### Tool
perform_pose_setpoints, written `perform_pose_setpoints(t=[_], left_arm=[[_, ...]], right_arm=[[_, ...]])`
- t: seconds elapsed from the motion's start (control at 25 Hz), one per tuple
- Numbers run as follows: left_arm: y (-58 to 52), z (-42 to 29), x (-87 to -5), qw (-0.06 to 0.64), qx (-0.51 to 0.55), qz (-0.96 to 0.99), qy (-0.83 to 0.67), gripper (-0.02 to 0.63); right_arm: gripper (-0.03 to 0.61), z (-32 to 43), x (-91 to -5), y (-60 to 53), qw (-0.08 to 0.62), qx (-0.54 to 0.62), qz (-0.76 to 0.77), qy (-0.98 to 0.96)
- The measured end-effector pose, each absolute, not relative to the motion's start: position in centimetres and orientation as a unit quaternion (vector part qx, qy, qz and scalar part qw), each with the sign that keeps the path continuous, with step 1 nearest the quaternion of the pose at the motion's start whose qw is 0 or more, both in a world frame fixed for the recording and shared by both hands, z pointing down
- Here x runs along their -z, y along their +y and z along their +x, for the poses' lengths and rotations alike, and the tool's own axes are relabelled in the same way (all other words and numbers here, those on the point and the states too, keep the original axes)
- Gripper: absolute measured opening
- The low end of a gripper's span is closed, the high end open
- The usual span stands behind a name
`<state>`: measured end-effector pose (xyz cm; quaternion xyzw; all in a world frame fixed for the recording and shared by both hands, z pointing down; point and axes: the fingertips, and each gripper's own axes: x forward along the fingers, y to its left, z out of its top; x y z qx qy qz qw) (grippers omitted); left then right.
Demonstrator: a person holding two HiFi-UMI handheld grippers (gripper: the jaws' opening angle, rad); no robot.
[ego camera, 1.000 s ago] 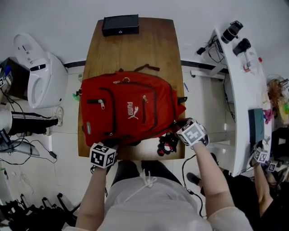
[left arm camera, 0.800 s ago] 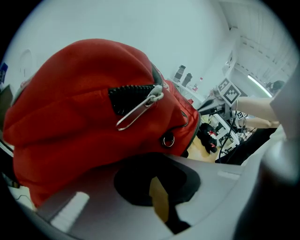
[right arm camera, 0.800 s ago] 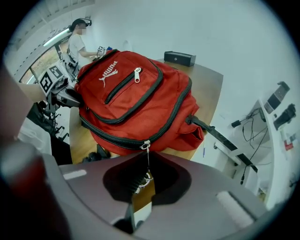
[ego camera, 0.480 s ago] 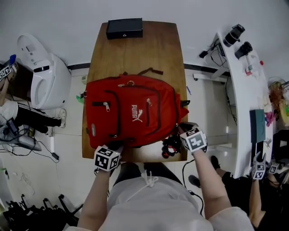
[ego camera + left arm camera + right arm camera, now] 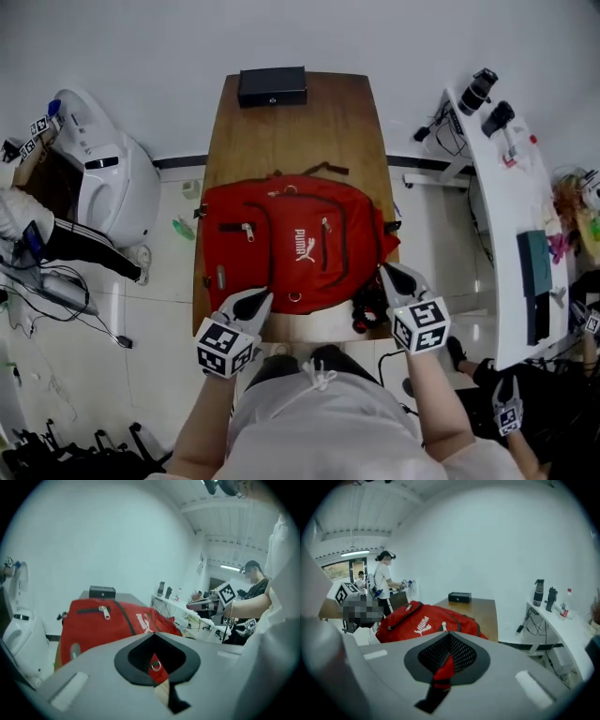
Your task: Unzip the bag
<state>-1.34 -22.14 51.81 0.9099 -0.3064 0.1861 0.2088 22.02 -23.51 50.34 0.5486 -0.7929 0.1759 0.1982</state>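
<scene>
Plainly, nothing on the bag (image 5: 300,234) has been opened: it lies flat on the table (image 5: 300,131), from the middle to the near edge and nearly from side edge to side edge, with every zip that shows run shut.

At the near left corner, the left gripper (image 5: 261,300) hangs over the bag's near edge with its jaws together. Its own view shows only a sliver of red fabric and a metal ring through the gap, and nothing looks pinched. A zip pull (image 5: 247,231) sits on the pocket toward the left edge. A black box (image 5: 272,86) stands well apart at the far edge.

At the near right corner, the right gripper (image 5: 390,275) hovers just above the dark straps (image 5: 366,309) that spill off the table there. Its jaws have just been closing and now meet, with nothing caught between them.

The main risk, as I judge it, is that neither gripper pins the bag. Tugging a pull could then drag the whole bag along, or off the near edge, instead of running the slider. The pulls are small and could slip out of the jaws. The loose straps could also snag the right gripper as it comes down.
</scene>
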Motion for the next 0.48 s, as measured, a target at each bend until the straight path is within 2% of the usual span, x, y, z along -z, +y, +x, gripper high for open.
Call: perform_pose_setpoints(t=[0.24,0.48], left_arm=[[-22.6,-3.9,-43.1,0.118,-0.09,0.933,-0.329,0.006],[-20.4,-7.1,-40.4,0.092,-0.05,0.94,-0.323,0.006]], right_arm=[[0.008,17.5,-44.8,-22.1,0.146,-0.119,0.554,-0.811],[0.008,14.0,-42.7,-18.1,0.134,-0.1,0.573,-0.803]])
